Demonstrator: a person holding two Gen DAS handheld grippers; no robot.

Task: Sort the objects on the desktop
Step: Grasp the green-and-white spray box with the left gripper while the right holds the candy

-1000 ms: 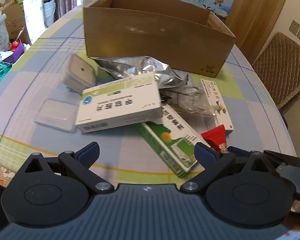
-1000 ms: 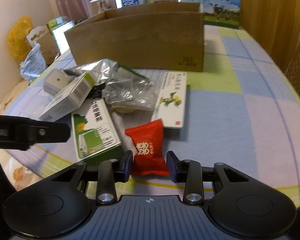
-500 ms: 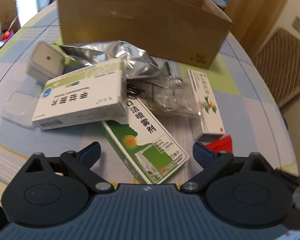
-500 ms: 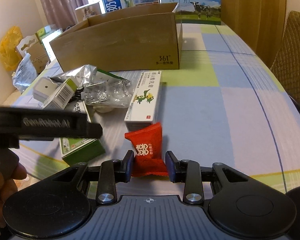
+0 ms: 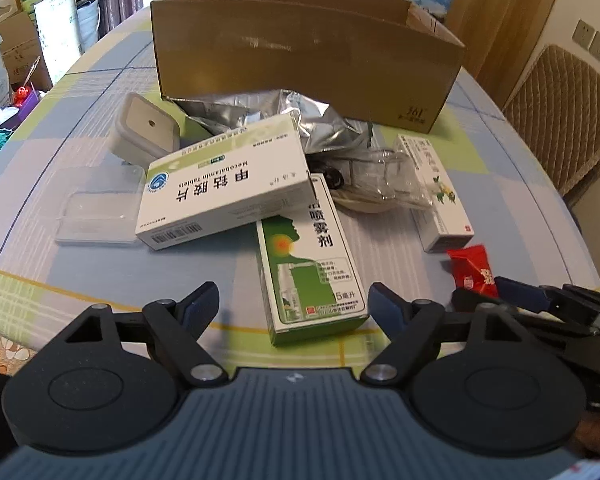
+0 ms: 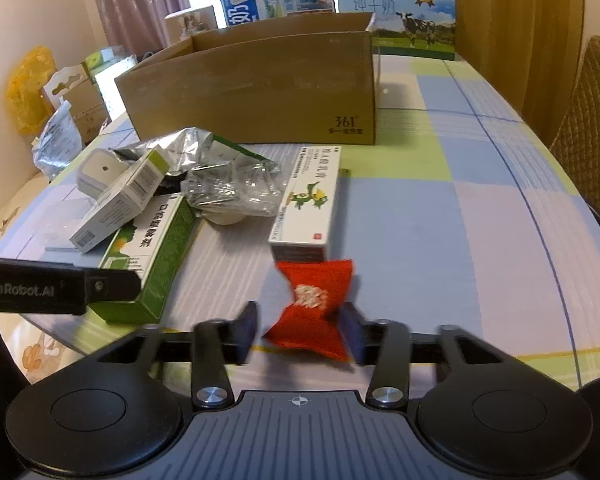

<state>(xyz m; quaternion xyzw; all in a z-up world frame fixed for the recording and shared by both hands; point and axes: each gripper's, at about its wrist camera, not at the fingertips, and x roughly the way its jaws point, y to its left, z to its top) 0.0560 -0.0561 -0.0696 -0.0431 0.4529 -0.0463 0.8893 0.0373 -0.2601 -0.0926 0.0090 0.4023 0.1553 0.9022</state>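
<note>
A red candy packet (image 6: 312, 304) lies tilted and blurred between the fingers of my right gripper (image 6: 300, 328), whose jaws stand apart from it, open. In the left wrist view the same packet (image 5: 472, 270) sits at the tip of the right gripper (image 5: 512, 292). My left gripper (image 5: 294, 300) is open, low over the near end of a green spray box (image 5: 308, 264). A white tablet box (image 5: 224, 188) rests across the green box. A slim white ointment box (image 6: 308, 200) lies just beyond the packet. The open cardboard box (image 5: 300, 60) stands at the back.
A silver foil bag (image 5: 268, 116), a clear plastic bag (image 5: 384, 176), a small grey square container (image 5: 144, 132) and a clear lid (image 5: 100, 208) crowd the table's middle. Milk cartons (image 6: 396, 20) stand behind the box. A padded chair (image 5: 564, 120) is to the right.
My right gripper's fingers have spread and the red packet has tipped sideways between them. The left gripper has pulled back and shifted, now facing the green box.
</note>
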